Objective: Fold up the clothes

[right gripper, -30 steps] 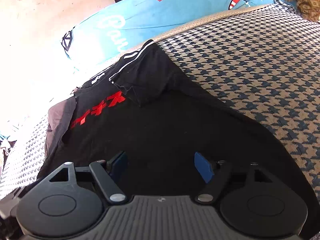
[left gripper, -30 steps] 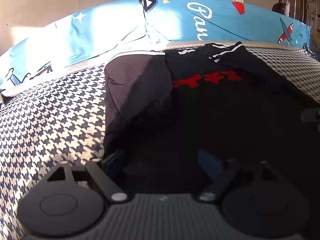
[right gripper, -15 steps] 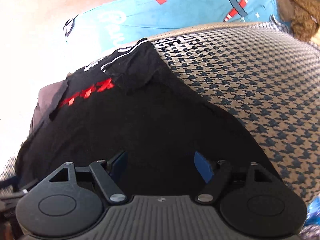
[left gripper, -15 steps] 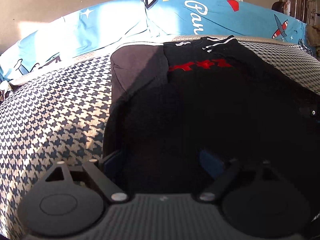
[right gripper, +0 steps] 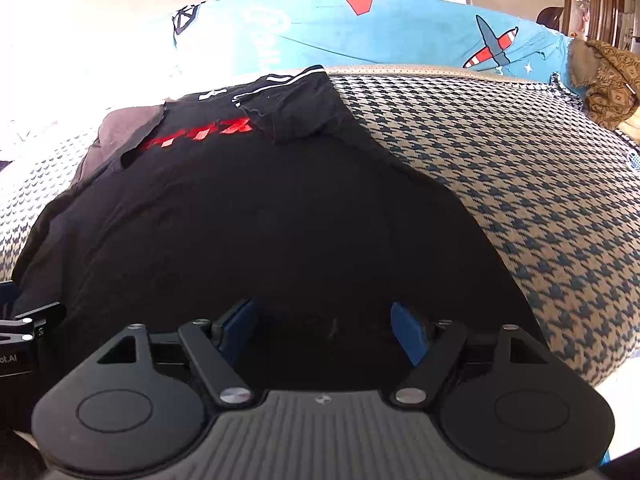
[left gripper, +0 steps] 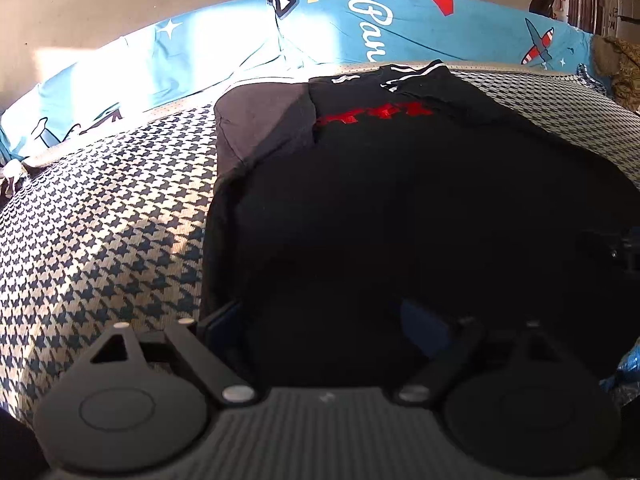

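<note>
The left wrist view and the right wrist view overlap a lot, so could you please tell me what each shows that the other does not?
Only the left wrist view shows the houndstooth cover stretching out on the shirt's left and the handwritten lettering on the blue sheet. Only the right wrist view shows the brown patterned cloth at the far right edge, and the cover on the shirt's right. Both show the black T-shirt with red print, the blue sheet behind it, and an open gripper over the near hem: left gripper, right gripper.
</note>
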Motion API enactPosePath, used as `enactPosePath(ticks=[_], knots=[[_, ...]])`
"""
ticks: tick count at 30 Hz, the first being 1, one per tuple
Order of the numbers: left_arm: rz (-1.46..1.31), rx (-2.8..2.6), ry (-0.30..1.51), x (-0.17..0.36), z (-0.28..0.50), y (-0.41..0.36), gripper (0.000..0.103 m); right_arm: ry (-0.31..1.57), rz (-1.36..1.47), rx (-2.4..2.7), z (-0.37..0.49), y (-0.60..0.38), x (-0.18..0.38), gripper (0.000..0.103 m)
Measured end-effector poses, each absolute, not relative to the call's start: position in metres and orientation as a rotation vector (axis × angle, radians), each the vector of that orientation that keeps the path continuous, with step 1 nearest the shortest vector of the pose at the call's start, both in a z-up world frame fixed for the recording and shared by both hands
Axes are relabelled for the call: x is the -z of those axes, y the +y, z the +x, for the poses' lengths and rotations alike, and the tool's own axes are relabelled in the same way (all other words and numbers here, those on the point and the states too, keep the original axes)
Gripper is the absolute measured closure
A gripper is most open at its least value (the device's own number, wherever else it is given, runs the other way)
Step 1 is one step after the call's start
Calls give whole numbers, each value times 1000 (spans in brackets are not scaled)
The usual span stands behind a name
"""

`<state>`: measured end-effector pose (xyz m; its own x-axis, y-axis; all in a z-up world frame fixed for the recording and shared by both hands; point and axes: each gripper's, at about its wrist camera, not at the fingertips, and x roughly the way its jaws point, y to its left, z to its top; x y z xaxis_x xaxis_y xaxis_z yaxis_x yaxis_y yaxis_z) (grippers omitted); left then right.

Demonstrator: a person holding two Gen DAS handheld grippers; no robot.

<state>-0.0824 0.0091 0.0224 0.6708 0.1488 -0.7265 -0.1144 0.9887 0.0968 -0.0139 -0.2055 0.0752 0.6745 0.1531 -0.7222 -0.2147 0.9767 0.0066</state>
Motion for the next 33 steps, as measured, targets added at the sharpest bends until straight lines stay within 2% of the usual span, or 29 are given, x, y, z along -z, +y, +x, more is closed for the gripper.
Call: enactPosePath(ticks=[4, 8, 22, 27, 33], knots=[[44, -151, 831, -23, -91, 5, 14, 813, -82, -201, -23, -208, -75, 28], [51, -155, 838, -22, -101, 1, 7, 827, -78, -192, -34, -209, -75, 26], [86, -122, 882, -23, -135, -15, 4, 937, 63, -185, -59, -226, -67, 25], [118, -67, 819, -32, -150, -28, 4, 843, 160, -205, -71, -234, -78, 26], [97, -52, 774, -41, -143, -31, 4, 806, 144, -237, -70, -227, -78, 36]])
